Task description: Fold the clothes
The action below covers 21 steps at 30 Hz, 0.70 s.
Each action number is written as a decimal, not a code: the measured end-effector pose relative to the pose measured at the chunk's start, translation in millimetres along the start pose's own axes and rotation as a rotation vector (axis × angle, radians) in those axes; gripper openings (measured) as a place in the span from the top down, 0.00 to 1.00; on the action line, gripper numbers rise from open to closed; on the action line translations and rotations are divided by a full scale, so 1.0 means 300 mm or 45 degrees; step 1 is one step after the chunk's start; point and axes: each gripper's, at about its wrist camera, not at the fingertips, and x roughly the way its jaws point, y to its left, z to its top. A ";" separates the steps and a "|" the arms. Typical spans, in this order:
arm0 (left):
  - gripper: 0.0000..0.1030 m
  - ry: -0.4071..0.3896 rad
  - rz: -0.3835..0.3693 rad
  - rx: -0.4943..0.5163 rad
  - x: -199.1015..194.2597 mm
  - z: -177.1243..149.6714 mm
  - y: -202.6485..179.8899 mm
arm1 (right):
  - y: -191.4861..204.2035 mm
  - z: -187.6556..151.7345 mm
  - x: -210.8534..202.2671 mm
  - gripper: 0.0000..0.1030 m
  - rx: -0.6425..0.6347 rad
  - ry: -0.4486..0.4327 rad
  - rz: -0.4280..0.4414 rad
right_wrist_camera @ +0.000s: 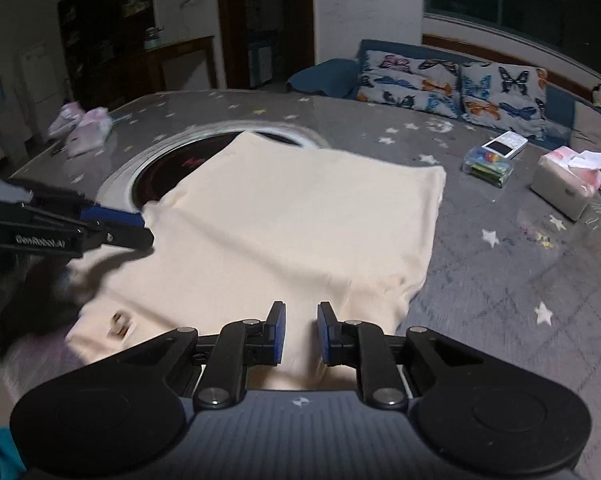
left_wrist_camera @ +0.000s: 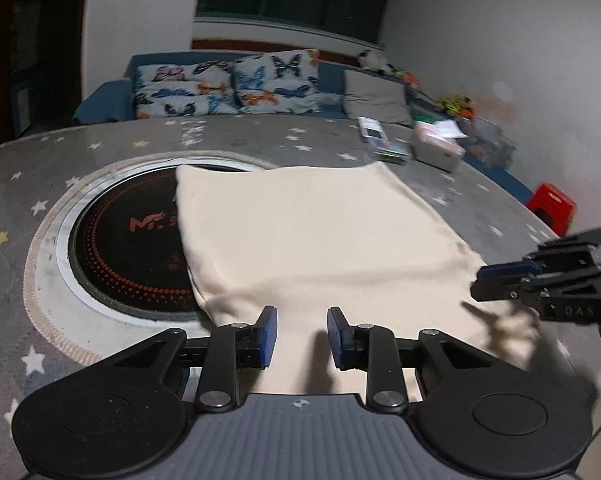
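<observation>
With both the left gripper (left_wrist_camera: 302, 336) and right gripper (right_wrist_camera: 301, 332) hovering part-open and empty over the near hem, the cream garment (right_wrist_camera: 300, 216) lies flat on the star-print table (right_wrist_camera: 500, 264) — pinch one layer only and the fold skews.

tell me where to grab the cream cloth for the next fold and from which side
Probably by its near edge. The cream cloth lies flat over the table, so only its borders can be pinched. Both open grippers, left gripper and right gripper, are at that near hem. Come in low from the near side, one gripper toward each near corner, pinching the edge between the pads.
</observation>
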 end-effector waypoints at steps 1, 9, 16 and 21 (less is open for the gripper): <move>0.70 0.001 -0.014 0.031 -0.022 -0.012 -0.009 | 0.003 -0.004 -0.004 0.84 -0.008 0.002 0.002; 0.54 -0.006 -0.055 0.390 -0.179 -0.140 -0.096 | 0.027 -0.035 -0.033 0.83 -0.069 0.022 0.016; 0.54 -0.052 0.004 0.627 -0.128 -0.208 -0.181 | 0.039 -0.044 -0.060 0.81 -0.098 0.022 0.008; 0.54 -0.107 -0.002 0.719 -0.108 -0.220 -0.206 | 0.046 -0.051 -0.101 0.76 -0.138 0.026 -0.011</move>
